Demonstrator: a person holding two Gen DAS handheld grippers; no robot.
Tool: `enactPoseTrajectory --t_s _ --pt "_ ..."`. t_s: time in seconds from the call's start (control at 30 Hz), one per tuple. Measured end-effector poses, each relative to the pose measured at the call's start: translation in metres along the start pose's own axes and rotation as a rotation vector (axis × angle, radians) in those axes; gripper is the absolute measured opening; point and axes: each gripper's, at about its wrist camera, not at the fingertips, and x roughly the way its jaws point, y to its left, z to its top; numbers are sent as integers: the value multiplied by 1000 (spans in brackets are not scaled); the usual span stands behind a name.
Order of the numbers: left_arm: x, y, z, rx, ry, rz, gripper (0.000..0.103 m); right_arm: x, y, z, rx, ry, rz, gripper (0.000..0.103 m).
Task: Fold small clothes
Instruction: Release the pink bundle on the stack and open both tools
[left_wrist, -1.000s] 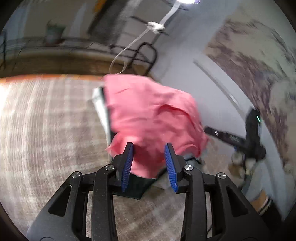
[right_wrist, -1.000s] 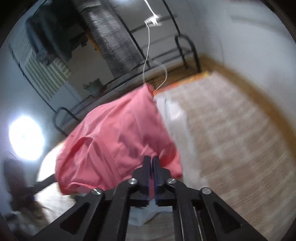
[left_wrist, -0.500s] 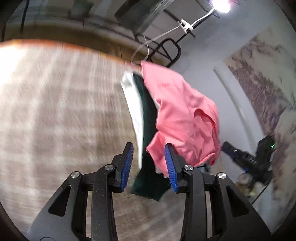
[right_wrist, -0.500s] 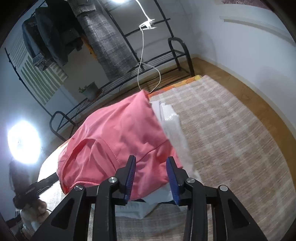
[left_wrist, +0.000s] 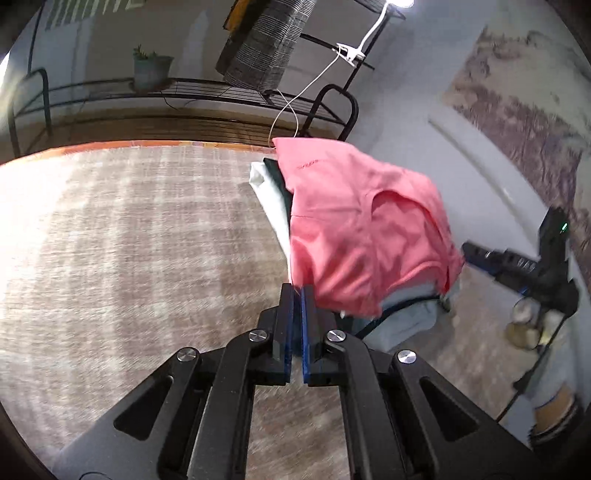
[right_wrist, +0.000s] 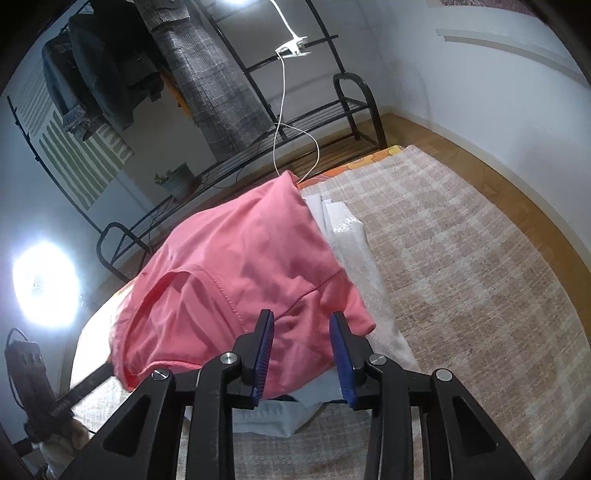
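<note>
Two fisheye views show one scene. Largest is the beige-and-cream checked woven rug (left_wrist: 129, 240) (right_wrist: 461, 258), which covers the floor beside a strip of brown wooden flooring (right_wrist: 480, 158). Behind it stands a black metal clothes rack (right_wrist: 354, 110) (left_wrist: 332, 110) carrying a grey plaid hanging garment (right_wrist: 218, 85) (left_wrist: 266, 48), with a white cable (right_wrist: 280, 110) trailing down from a clip. On the rug lies a stack of folded pale and dark garments (left_wrist: 273, 206) (right_wrist: 354, 251), and the coral-pink cotton garment (left_wrist: 362, 229) (right_wrist: 236, 288) rests crumpled on top of this stack, drooping over its near edge. Left hand-held gripper (left_wrist: 297, 295): blue-padded jaws drawn nearly together at the lower left corner of the pink garment; whether cloth lies between them cannot be told. Right hand-held gripper (right_wrist: 301, 332): jaws spread wide, straddling the near hem of the pink garment without pinching it. A small potted plant (left_wrist: 151, 70) (right_wrist: 177, 181) sits on the rack's low shelf.
</note>
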Motion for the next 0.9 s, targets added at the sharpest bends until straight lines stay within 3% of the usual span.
enactPoseTrajectory --t_s 0.07,0.2,0.57,0.7,0.83,0.9 --pt "-10 -6 1 47 -17 26 4 -8 9 -2 -25 -12 -11 33" --pt "-40 -16 4 94 -65 41 26 -30 32 -5 -79 -40 -23 34" --pt "-159 -34 -1 170 -208 36 27 -113 118 -20 -213 -134 -51 34" --pt "-199 -38 -11 195 -255 37 48 -146 152 -34 -248 -181 -70 34" --pt "-235 -39 -25 226 -288 45 54 -176 185 -52 -278 -238 -113 35" --pt "-251 -37 -33 230 -296 38 66 -190 200 -63 -283 -261 -131 37"
